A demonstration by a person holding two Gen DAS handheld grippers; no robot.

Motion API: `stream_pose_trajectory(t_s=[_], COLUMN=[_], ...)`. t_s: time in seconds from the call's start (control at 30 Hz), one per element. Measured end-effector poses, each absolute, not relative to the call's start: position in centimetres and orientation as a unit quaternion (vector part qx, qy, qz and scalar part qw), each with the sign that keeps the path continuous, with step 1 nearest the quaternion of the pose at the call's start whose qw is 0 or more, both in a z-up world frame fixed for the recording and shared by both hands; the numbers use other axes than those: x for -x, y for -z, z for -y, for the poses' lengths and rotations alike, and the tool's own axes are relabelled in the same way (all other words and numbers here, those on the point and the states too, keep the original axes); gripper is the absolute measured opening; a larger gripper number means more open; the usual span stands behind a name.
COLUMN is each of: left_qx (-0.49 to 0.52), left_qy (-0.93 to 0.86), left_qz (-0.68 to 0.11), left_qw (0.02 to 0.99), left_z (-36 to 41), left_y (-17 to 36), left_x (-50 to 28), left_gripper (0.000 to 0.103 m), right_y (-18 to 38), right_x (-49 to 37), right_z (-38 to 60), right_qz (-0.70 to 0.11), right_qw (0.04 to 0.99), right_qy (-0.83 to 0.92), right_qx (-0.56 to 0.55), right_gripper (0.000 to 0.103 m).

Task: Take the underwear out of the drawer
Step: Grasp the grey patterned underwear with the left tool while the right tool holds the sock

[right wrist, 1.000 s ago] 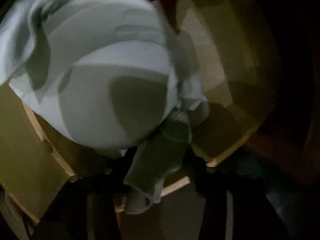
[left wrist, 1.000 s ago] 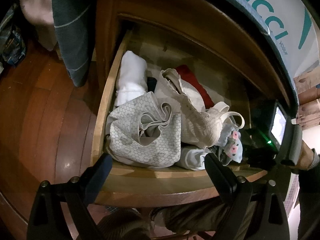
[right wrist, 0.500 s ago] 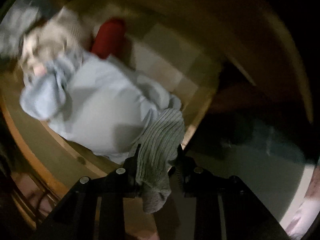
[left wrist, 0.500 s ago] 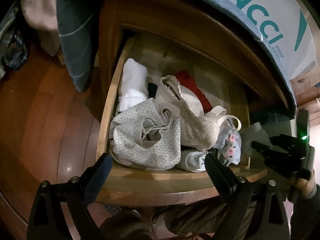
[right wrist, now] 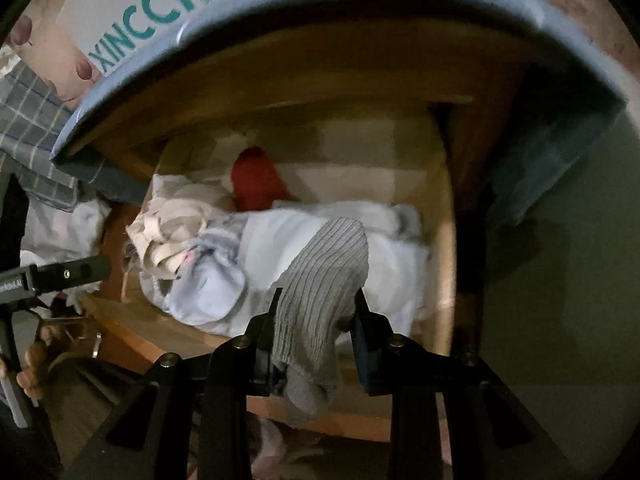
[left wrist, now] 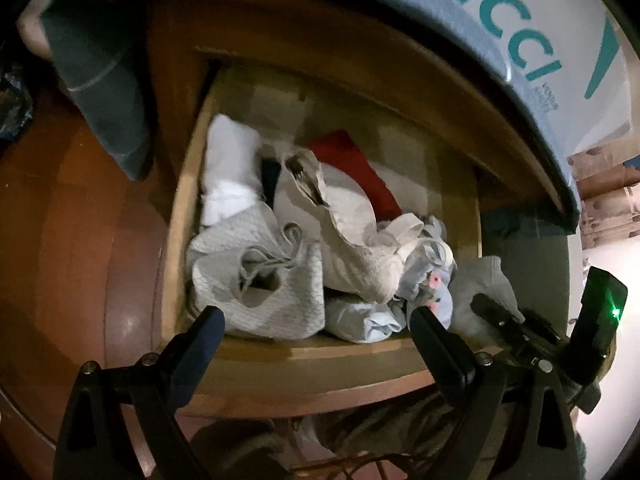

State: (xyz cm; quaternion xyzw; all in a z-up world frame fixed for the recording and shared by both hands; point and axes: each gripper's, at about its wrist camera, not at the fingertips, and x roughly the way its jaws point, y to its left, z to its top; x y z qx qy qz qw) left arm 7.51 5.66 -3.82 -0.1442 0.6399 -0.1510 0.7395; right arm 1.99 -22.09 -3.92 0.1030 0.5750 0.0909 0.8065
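The right gripper pinches a grey ribbed garment between its two fingers; the cloth bulges above the pads and hangs in a fold below them. In the left wrist view that same gripper sits at about four o'clock, with the grey piece bunched above its tip, over the drawer's front right corner.

The left gripper hovers above the front rail of the wooden drawer, its fingers spread wide with nothing between them.

Inside the drawer lies a heap of underwear. A white folded piece sits toward ten o'clock, a grey honeycomb-patterned garment toward seven o'clock, a cream lacy bra in the middle, and a red cloth behind it toward twelve o'clock. A pale blue garment with small pink flowers lies at the front right, touching the bra.

Above the drawer a white sheet with teal lettering covers the top.
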Motion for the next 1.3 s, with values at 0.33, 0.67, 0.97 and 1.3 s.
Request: stream_pose_trajectory(t_s=[0.33,0.67,0.97,1.3], left_qx=[0.109,0.123,0.112,0.130], left_qy=[0.113,0.073,0.037,0.049], left_qz=[-0.690,-0.717,-0.728,-0.693], left_qw=[0.706,0.682,0.676,0.707], left_z=[-4.1,-4.1,-4.6,-5.8], left_y=[7.7,11.4,13.2,10.9], left_x=[-8.4,-10.2,-10.3,-9.1], left_gripper=[0.096,0.096,0.041,0.011], right_y=[5.5,6.2,6.3,6.4], right_x=[-2.2,-2.5,-2.6,-2.6], right_z=[20.6,21.0,20.8,20.7], right_qz=[-0.577,-0.582,-0.587,-0.587], right_qw=[0.802,0.793,0.787,0.789], right_qy=[-0.121,-0.131,-0.137,-0.133], right_qx=[-0.099,-0.125,-0.128,-0.126], right_gripper=[0.027,0.028,0.028,0.028])
